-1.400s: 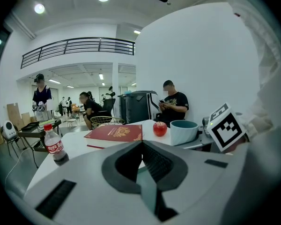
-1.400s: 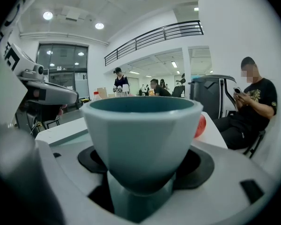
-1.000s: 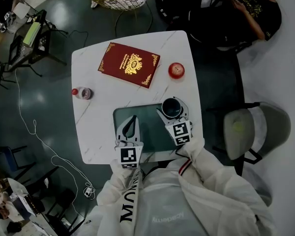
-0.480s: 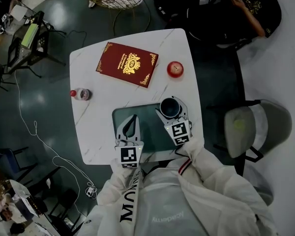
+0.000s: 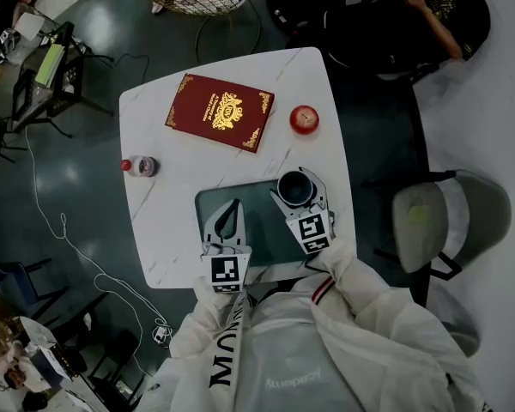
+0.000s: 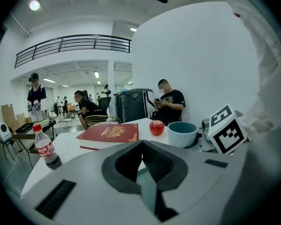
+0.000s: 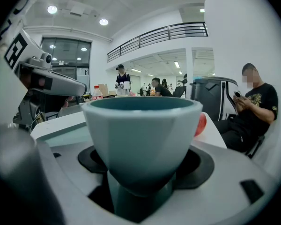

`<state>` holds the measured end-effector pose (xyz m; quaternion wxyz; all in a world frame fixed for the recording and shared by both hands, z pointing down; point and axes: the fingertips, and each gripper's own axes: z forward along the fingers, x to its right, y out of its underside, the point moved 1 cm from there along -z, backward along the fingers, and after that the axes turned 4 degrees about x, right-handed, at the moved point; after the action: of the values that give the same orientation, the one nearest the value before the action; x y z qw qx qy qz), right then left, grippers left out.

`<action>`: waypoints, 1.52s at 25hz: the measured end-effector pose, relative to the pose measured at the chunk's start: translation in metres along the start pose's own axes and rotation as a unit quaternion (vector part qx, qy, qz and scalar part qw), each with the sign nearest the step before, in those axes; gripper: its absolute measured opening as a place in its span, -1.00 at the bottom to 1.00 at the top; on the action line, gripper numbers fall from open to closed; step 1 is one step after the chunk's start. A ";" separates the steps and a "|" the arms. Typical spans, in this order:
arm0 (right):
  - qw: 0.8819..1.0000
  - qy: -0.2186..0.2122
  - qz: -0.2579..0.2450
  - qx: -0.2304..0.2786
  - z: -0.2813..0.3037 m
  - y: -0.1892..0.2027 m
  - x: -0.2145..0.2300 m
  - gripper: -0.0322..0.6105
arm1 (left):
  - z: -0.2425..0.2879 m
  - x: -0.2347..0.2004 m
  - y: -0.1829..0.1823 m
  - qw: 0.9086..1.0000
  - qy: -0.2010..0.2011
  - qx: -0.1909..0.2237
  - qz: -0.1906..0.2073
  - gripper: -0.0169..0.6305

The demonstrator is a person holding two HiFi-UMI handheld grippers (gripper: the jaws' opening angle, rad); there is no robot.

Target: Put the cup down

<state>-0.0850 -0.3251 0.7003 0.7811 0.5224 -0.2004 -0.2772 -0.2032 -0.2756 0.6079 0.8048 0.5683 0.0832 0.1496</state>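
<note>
Head view, looking down on a white marble table (image 5: 167, 221). R gripper (image 5: 299, 189) has its jaws spread wide & clamped on a teal cup (image 7: 143, 135), over the far right corner of a dark green mat (image 5: 262, 230) at the table's near edge. Can't tell whether the cup's base touches the mat. L gripper (image 5: 230, 213) sits over the mat's left part, jaws closed, nothing btwn them. Far side: red book (image 5: 221, 112), w/ an apple (image 5: 304, 119) to its right. A bottle (image 5: 141, 166) lies at the left edge.

The cup (image 5: 296, 187), pale grey-blue with faceted sides tapering to a narrow foot and a dark teal inside, was upright and empty at the green mat's (image 5: 262, 230) far right corner.
</note>
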 end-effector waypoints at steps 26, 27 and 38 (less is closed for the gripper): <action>1.000 -0.009 0.014 -0.021 0.002 0.005 0.000 0.26 | -0.009 0.004 -0.002 1.000 -0.003 -0.014 0.005 -0.91; 1.000 -0.009 0.015 -0.023 0.002 0.006 0.000 0.26 | -0.010 0.003 -0.001 1.000 -0.005 -0.016 0.005 -0.91; 0.998 -0.007 0.030 -0.059 -0.003 0.020 0.000 0.26 | -0.018 0.005 -0.004 1.000 -0.006 -0.013 0.005 -0.91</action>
<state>-0.0785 -0.3170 0.7182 0.8174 0.4669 -0.2045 -0.2684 -0.2030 -0.2593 0.5983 0.8118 0.5591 0.0735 0.1516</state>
